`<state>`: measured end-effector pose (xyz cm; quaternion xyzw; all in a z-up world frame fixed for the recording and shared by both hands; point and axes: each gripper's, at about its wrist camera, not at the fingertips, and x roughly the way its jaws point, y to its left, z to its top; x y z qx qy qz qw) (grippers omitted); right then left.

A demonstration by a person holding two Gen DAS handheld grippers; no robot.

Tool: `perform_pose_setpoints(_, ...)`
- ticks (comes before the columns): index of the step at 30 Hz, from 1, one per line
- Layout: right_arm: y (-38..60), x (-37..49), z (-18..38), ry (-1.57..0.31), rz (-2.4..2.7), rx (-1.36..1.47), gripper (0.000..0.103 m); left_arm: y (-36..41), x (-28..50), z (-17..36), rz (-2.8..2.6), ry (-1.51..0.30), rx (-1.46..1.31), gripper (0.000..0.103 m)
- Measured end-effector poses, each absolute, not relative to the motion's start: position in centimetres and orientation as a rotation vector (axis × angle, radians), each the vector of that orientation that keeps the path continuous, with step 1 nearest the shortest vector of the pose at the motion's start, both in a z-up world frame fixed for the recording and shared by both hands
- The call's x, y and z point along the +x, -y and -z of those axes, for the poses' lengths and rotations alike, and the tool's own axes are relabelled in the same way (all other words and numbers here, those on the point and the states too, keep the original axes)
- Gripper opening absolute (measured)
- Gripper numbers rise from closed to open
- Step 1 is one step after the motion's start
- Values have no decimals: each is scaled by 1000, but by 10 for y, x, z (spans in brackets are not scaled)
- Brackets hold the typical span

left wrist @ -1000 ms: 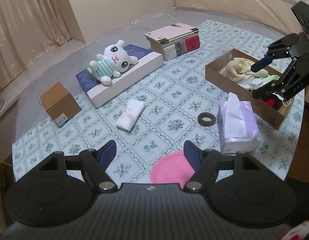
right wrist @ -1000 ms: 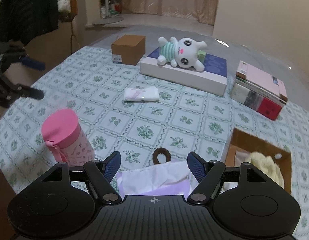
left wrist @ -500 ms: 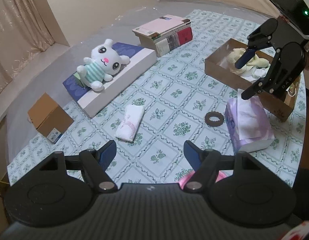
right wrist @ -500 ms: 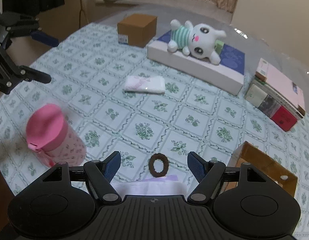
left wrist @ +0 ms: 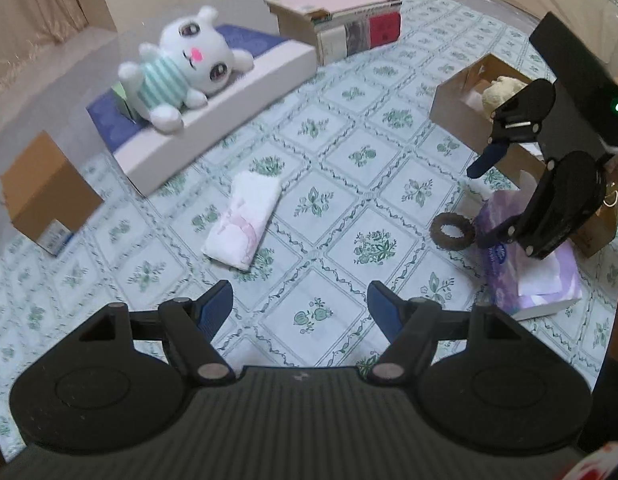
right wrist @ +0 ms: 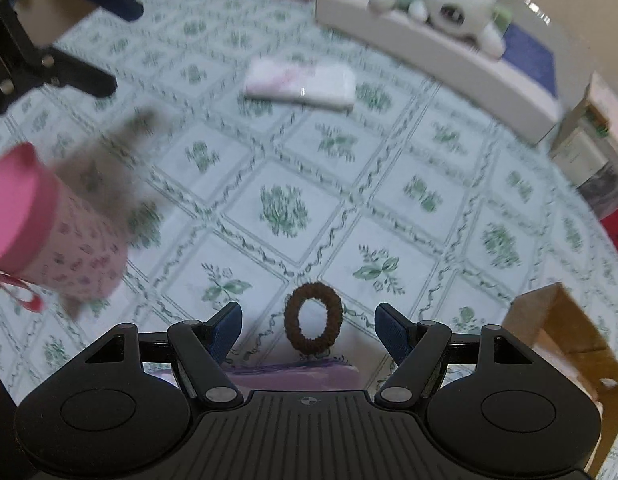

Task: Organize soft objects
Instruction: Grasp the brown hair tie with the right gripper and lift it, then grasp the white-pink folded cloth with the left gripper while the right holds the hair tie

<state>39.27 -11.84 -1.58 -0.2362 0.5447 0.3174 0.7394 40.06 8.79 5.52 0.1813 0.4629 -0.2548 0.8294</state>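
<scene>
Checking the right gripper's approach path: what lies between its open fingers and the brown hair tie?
Only bare patterned tablecloth; the right wrist view shows the hair tie lying between the right gripper fingers, untouched.

Two black two-finger grippers are counted, the left gripper and the right gripper. One white plush bunny in a striped green shirt is seen. One folded white cloth, one brown hair scrunchie, one purple tissue pack, one pink lidded cup. Two brown cardboard boxes are tallied, the closed box and the open box. One white flat box, one stack of books.
</scene>
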Motion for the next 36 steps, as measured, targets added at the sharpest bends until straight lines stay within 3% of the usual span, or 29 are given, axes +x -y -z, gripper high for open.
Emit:
perform_pose_setpoints(14,106,423,68,-1341,-682,-515,73,-89,429,-7,545,-1056,363,71)
perform_pose_setpoints(18,110,426,71,-1349,-668,-490,63,-90,430,-3,542,-1063,361,71)
perform_pose_setpoints(22,112,427,67,-1344,-662,-487,42,-91,431,-1,539,-1065,360,71)
perform_pose_setpoints(26,111,424,65,-1330,-666,-507,31,-91,433,2,527,-1072,355,71)
perform_pose_setpoints(28,110,421,64,-1322,-672,-512,18,-91,434,3,523,-1073,357,71)
perform_pose_setpoints(36,117,433,34,-1231,-642,-414,17,-91,451,5,497,-1060,370,71)
